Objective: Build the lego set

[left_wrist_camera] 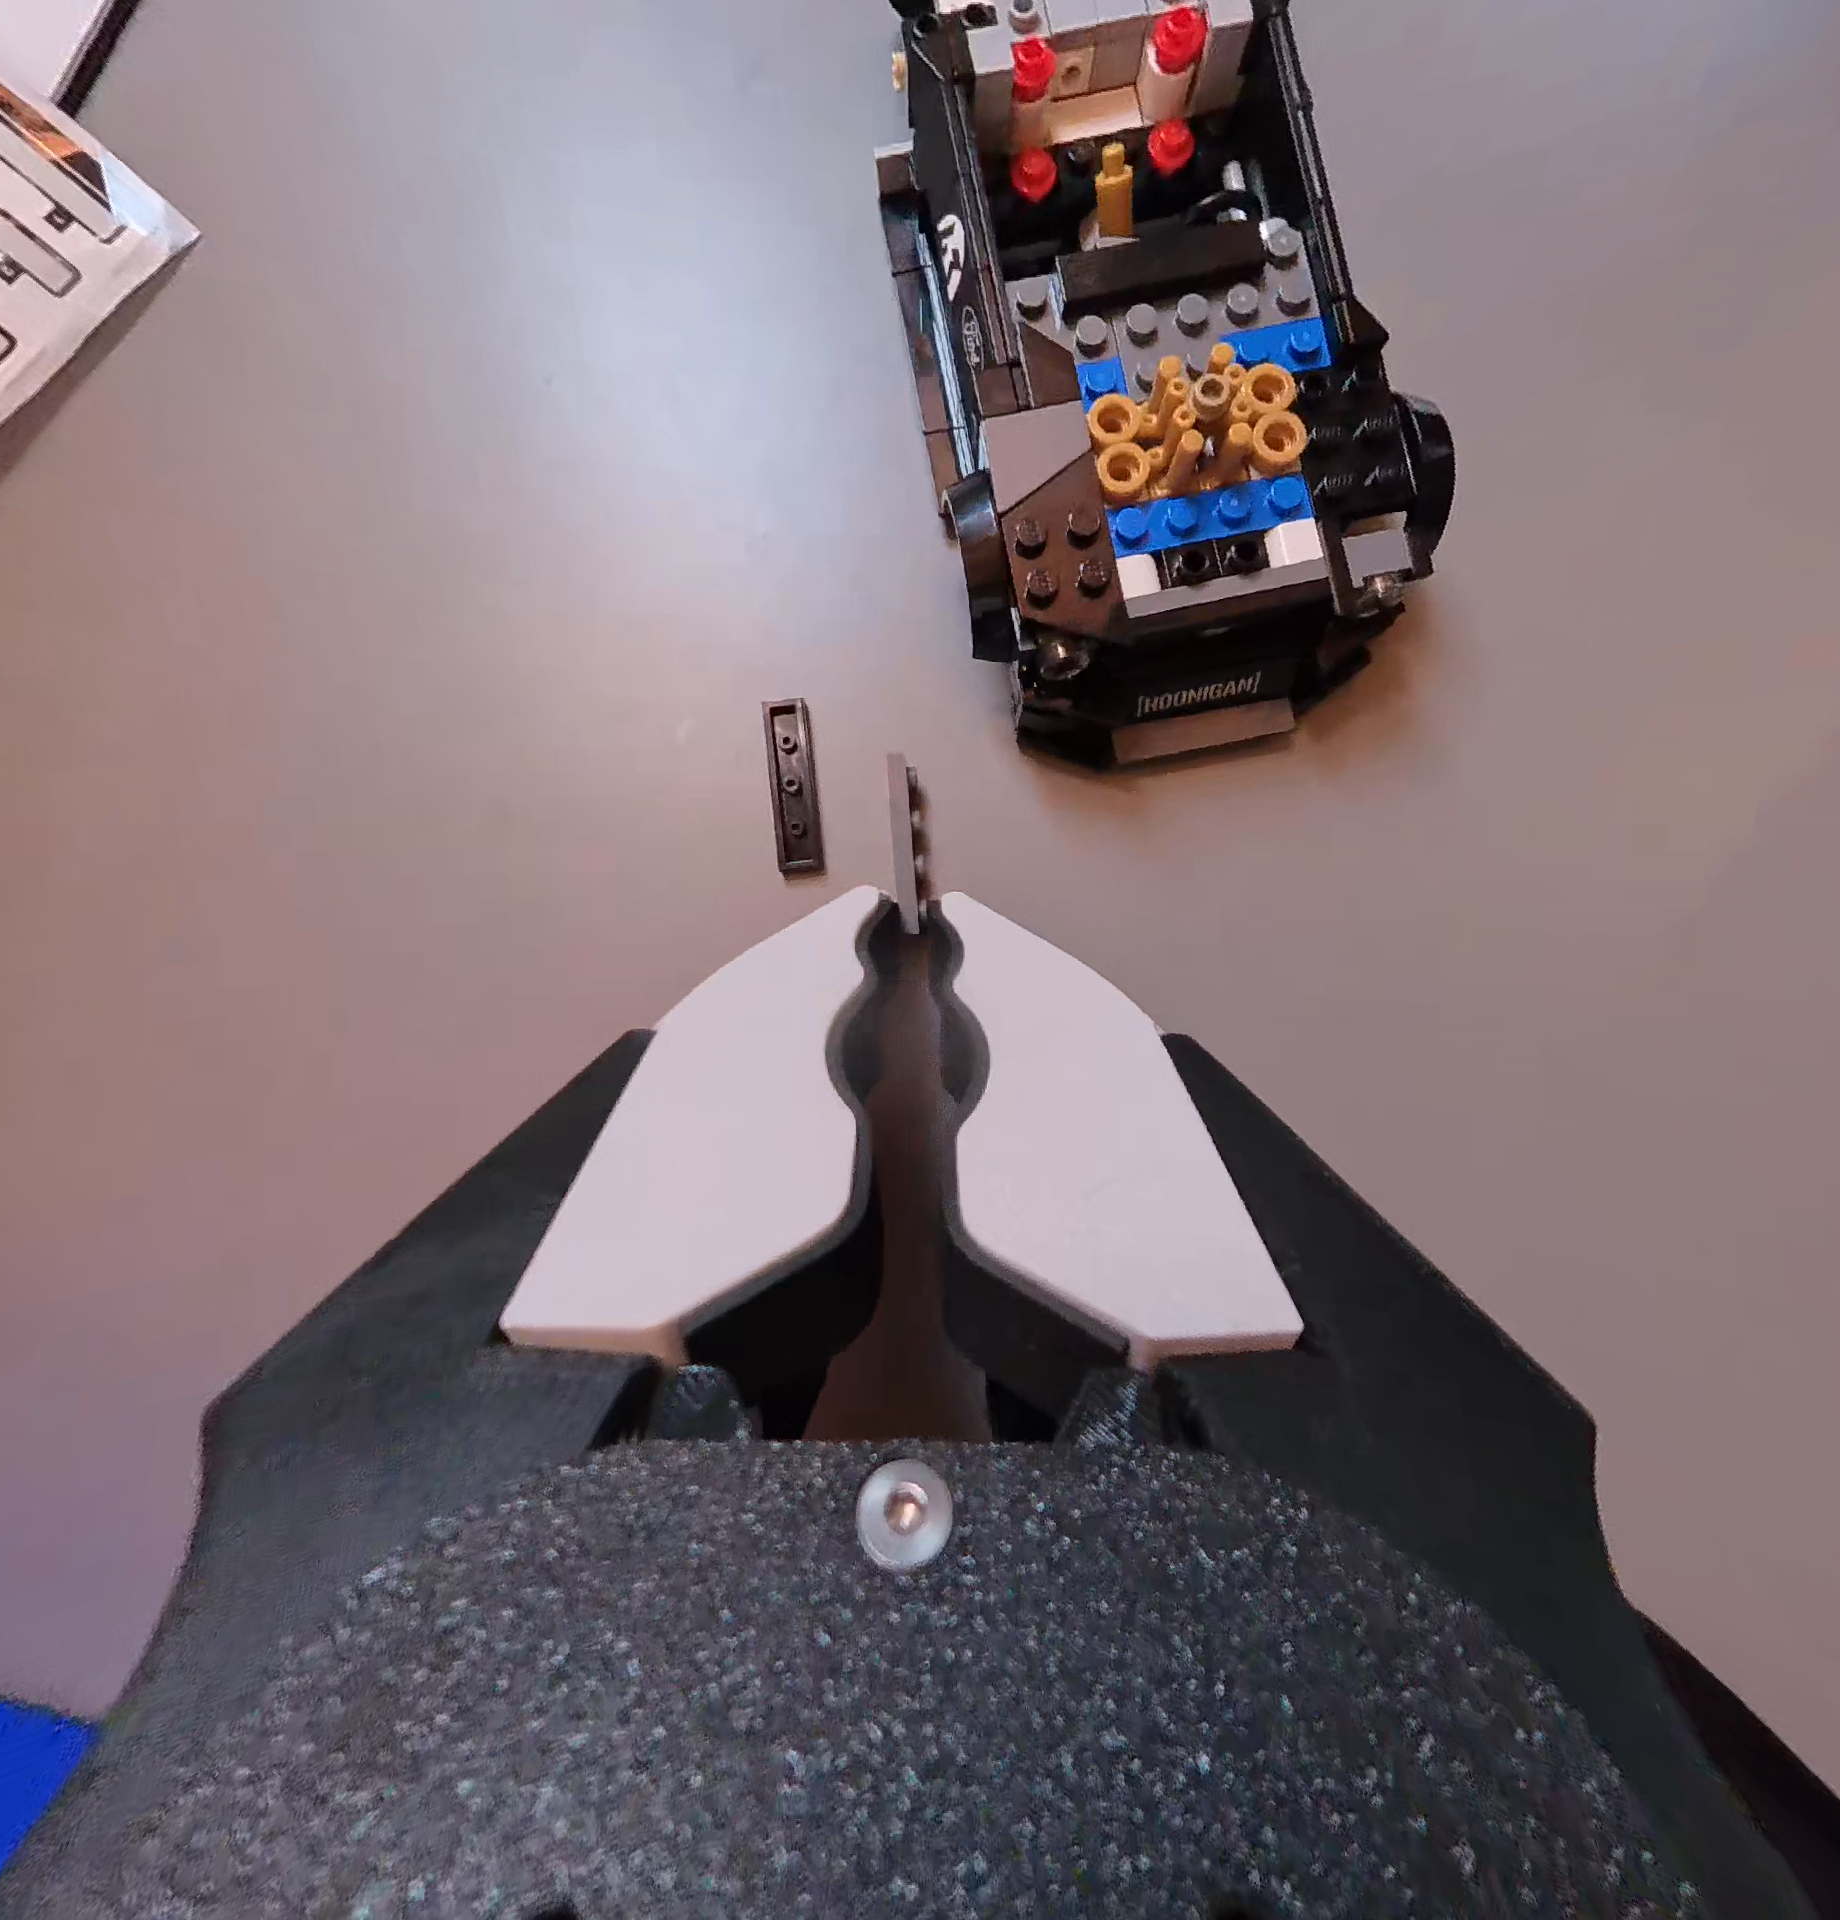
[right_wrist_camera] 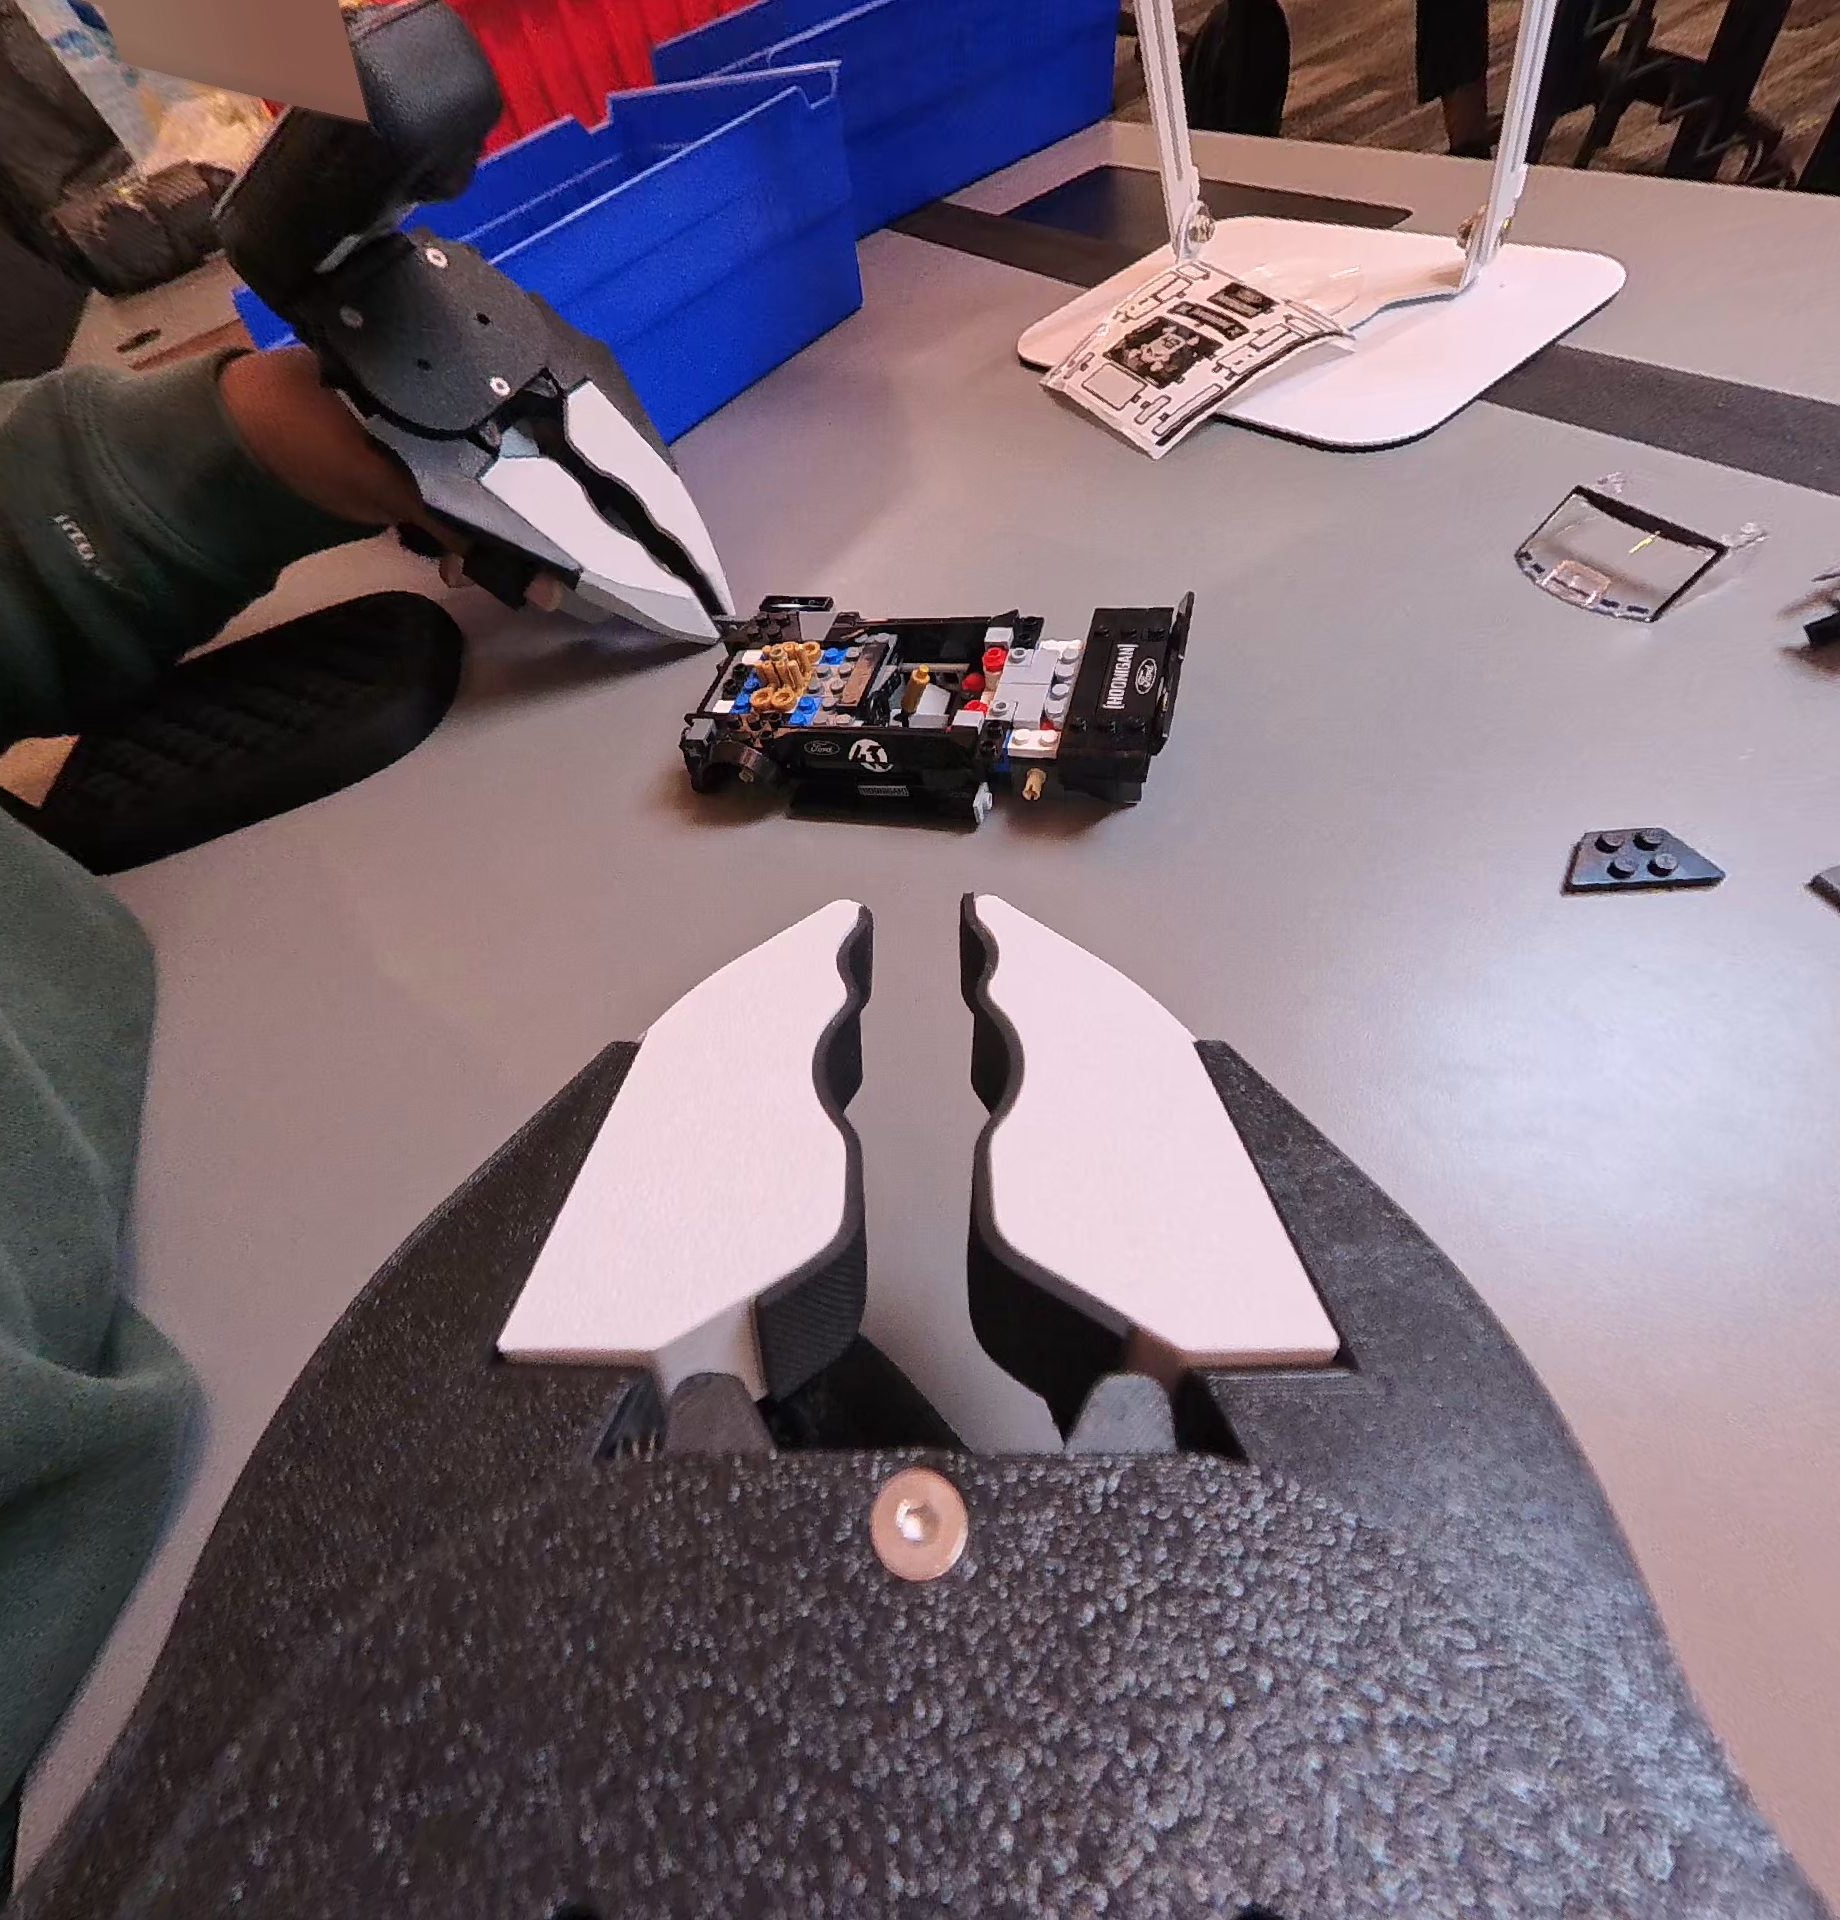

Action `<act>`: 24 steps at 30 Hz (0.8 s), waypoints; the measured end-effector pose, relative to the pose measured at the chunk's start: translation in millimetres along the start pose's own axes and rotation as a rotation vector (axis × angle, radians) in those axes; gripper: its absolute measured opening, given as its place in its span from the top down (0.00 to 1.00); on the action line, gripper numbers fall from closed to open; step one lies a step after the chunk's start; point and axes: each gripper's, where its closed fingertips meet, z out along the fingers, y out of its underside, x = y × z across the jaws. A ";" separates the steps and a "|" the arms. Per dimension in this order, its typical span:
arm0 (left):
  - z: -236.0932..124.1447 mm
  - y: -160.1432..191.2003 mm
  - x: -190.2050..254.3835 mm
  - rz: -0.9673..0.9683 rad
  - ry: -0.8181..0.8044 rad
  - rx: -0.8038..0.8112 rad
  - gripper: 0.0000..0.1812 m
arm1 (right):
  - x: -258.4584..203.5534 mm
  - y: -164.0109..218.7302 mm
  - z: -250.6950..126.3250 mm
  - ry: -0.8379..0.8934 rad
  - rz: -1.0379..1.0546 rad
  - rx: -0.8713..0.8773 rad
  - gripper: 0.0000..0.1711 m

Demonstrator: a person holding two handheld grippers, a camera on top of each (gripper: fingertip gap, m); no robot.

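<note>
Lego car (right_wrist_camera: 937,707) sits near blue bins (right_wrist_camera: 687,239); left gripper (left_wrist_camera: 911,904) pinches a thin plate (left_wrist_camera: 905,831), right gripper (right_wrist_camera: 916,914) released.

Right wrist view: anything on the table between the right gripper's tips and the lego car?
Nothing: bare grey table between the open right gripper and the lego car.

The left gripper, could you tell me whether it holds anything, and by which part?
The left gripper pinches a thin dark grey studded plate on edge, by its near end; the rest sticks out forward. The right gripper holds nothing.
</note>
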 end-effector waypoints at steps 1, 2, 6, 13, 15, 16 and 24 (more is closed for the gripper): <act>-0.9 1.2 0.7 0.009 -0.001 -0.003 0.97 | -0.1 0.2 0.3 0.000 -0.002 -0.001 0.91; -2.1 2.5 2.9 0.010 0.010 -0.005 0.97 | -0.4 0.3 0.7 0.000 -0.005 -0.003 0.91; -8.0 4.0 13.4 0.032 0.032 0.015 0.97 | -1.0 -0.1 2.5 -0.002 -0.011 -0.005 0.91; -14.1 -1.1 36.1 -0.004 0.145 0.074 0.94 | -4.4 -3.8 5.7 -0.013 -0.023 0.001 0.91; -16.5 -3.8 39.3 -0.023 0.174 0.089 0.87 | -6.1 -4.3 5.8 -0.015 -0.027 0.002 0.91; -19.2 -6.3 40.0 -0.021 0.174 0.102 0.86 | -6.6 -4.1 5.5 -0.014 -0.031 0.001 0.91; -116.2 -63.0 10.4 -0.045 -0.017 0.460 0.88 | 1.5 -8.4 -1.7 0.054 -0.032 0.043 0.91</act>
